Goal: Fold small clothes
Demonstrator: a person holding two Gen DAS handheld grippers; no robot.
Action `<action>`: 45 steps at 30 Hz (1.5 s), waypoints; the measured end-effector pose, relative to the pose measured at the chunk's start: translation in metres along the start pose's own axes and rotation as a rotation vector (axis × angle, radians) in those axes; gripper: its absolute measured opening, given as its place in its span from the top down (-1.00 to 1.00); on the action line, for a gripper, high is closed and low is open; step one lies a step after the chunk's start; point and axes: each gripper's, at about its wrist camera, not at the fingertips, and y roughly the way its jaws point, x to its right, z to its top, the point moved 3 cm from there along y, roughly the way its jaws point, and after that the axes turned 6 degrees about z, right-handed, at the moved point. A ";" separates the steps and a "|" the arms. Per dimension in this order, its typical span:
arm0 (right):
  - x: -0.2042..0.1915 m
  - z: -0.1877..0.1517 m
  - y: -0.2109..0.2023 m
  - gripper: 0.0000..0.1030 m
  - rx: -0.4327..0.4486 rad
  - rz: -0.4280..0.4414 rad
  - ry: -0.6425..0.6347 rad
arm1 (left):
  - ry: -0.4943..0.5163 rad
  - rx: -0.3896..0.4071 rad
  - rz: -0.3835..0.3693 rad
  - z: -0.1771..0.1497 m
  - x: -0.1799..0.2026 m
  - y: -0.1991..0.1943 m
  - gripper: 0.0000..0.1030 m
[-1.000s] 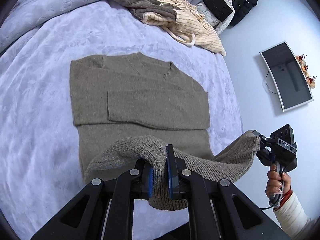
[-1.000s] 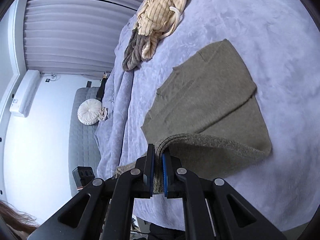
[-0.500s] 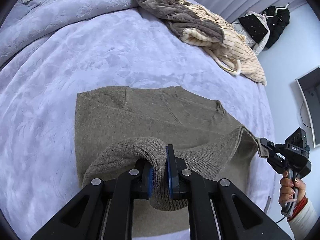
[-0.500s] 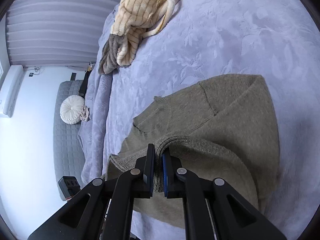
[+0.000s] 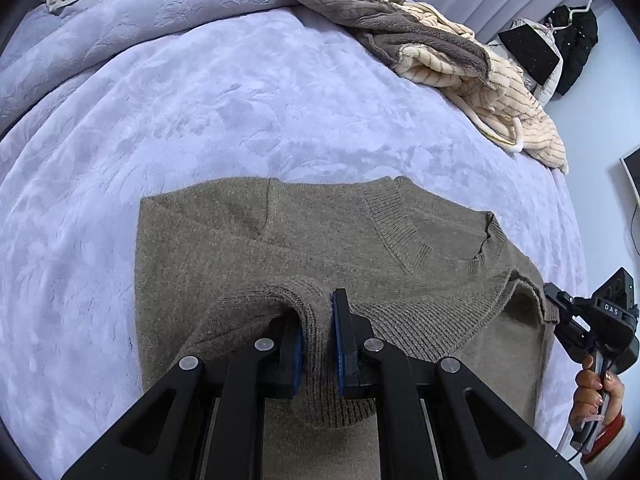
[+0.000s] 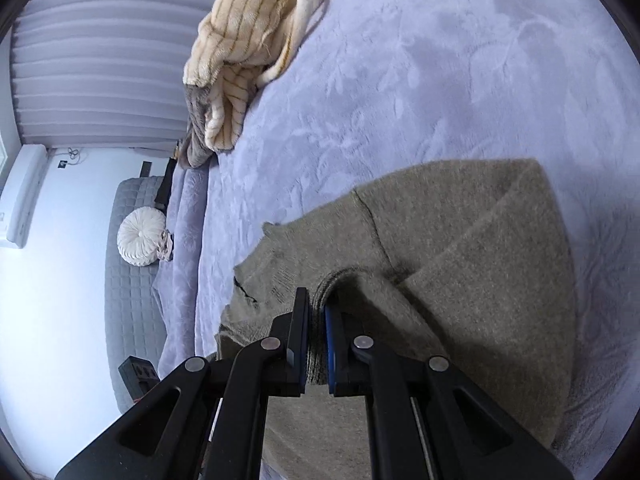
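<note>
An olive-brown knit sweater lies flat on the lilac bedspread, neckline away from me, its lower part folded up over the body. My left gripper has the ribbed hem between its blue pads; its jaws are opening, and the knit still fills the gap. My right gripper is shut on the hem's other corner, low over the sweater. From the left wrist view the right gripper shows at the sweater's right edge, held by a person's hand.
A heap of cream striped and grey-brown plush clothes lies at the bed's far side, also in the right wrist view. A dark jacket hangs by the curtain. A grey sofa with a round white cushion stands beyond the bed's edge.
Both grippers carried the hem forward and down over the sweater toward the neckline, so the lower part now lies doubled on the body. The left jaws stand slightly wider.
</note>
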 end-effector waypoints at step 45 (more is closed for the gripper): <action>-0.032 -0.041 -0.016 0.04 -0.054 -0.295 -0.270 | 0.059 -0.069 0.153 -0.038 -0.072 -0.015 -0.68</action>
